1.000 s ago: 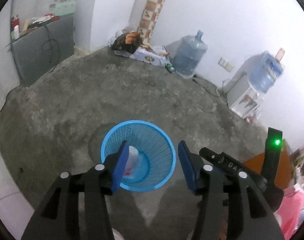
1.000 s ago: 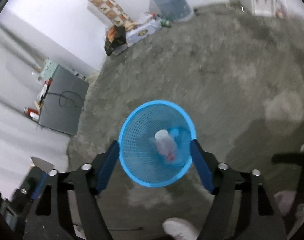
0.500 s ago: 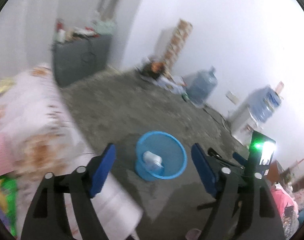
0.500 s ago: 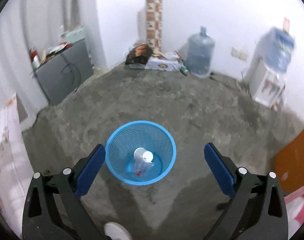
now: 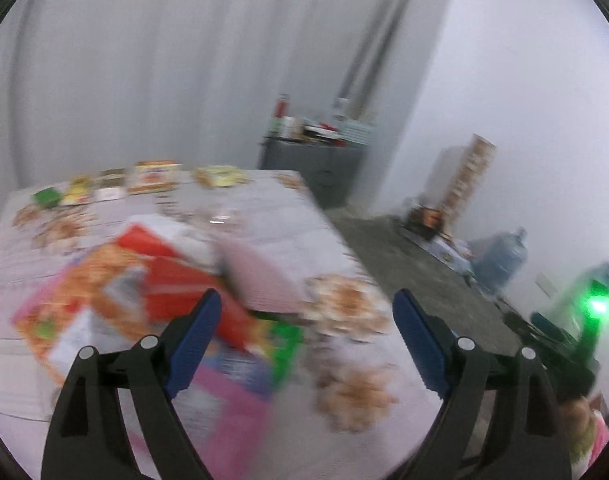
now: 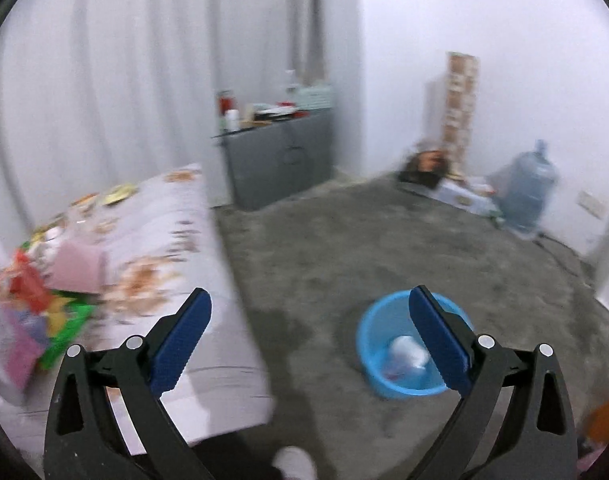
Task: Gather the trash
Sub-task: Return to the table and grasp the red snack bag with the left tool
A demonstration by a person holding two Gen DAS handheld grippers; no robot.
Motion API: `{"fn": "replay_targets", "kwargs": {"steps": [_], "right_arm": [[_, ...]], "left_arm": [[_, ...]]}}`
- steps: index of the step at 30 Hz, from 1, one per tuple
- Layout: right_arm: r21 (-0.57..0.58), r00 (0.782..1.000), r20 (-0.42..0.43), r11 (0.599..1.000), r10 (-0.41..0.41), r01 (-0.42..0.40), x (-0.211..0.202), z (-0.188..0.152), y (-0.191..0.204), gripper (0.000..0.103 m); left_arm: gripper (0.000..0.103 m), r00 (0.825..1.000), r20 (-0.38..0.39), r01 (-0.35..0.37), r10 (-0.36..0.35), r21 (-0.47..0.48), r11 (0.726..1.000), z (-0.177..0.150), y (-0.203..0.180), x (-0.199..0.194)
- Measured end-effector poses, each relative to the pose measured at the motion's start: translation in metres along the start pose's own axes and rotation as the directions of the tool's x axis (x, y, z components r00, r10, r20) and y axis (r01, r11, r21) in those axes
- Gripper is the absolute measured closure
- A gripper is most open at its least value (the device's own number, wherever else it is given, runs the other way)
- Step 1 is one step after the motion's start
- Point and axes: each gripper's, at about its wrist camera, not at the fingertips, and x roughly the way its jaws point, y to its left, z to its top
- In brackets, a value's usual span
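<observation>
While just opening, left gripper (image 5: pixel 306 312) wide (empty), right gripper (image 6: pixel 310 312) likewise.

Bare home room: concrete floor (image 6: pixel 384 240), curtain (image 6: pixel 104 60), water jug (image 6: pixel 526 184), grey cabinet (image 6: pixel 280 156).

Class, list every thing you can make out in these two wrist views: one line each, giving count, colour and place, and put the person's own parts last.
Basket: one, blue, on the floor.
Bottle: one, pale, inside the basket.
Table: one, floral cloth, left of the floor space.
Wrappers: a blurred heap, count unclear, red, pink and green, on the table.
Small packets: a row, count unclear, at the table's far edge.
Cabinet: one, grey, by the curtain, clutter on top.
Water jug: one, bluish, against the wall.
Patterned column: one, upright at the wall.
Shoe: one, white, bottom edge.
Left gripper: blue pads, open, empty.
Right gripper: blue pads, open, empty.
</observation>
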Motion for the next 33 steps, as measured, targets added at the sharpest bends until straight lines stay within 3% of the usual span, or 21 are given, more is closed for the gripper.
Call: {"fn": "replay_targets", "kwargs": {"steps": [3,8,12,14,17,19,26,29,33], "right_arm": [[-0.033,0.998,-0.026,0.998,0.059,-0.059,0.005,0.002,0.021,0.008],[-0.06,0.993,-0.06,0.993,0.1,-0.104,0.018,0.007,0.047,0.008],[-0.068,0.99,-0.087,0.99,0.114,-0.12,0.023,0.009,0.058,0.008],[-0.063,0.988,-0.097,0.99,0.123,-0.129,0.024,0.01,0.063,0.008],[-0.063,0.984,-0.107,0.987,0.14,-0.147,0.027,0.012,0.068,0.008],[-0.049,0.988,-0.086,0.99,0.129,-0.133,0.026,0.014,0.071,0.008],[-0.05,0.971,-0.112,0.974,0.213,-0.22,0.03,0.021,0.09,0.008],[-0.009,0.939,-0.145,0.949,0.311,-0.316,0.034,0.024,0.097,0.008],[0.058,0.882,-0.196,0.903,0.429,-0.427,0.043,0.029,0.11,0.008]], "left_arm": [[0.018,0.996,-0.022,-0.09,0.088,-0.065,0.994,0.012,0.03,0.007],[0.028,0.979,-0.119,-0.172,0.163,-0.07,0.983,0.024,0.057,0.036],[0.034,0.953,-0.201,-0.225,0.227,0.032,0.974,0.022,0.06,0.064],[0.041,0.933,-0.214,-0.27,0.289,0.113,0.956,0.016,0.057,0.074],[0.048,0.921,-0.213,-0.295,0.326,0.162,0.942,0.011,0.058,0.083],[0.051,0.924,-0.215,-0.289,0.316,0.148,0.946,0.011,0.061,0.083],[0.058,0.934,-0.183,-0.287,0.305,0.118,0.95,0.013,0.064,0.072],[0.059,0.943,-0.164,-0.277,0.29,0.097,0.956,0.015,0.065,0.064],[0.06,0.955,-0.146,-0.25,0.257,0.065,0.966,0.016,0.07,0.055]]}}
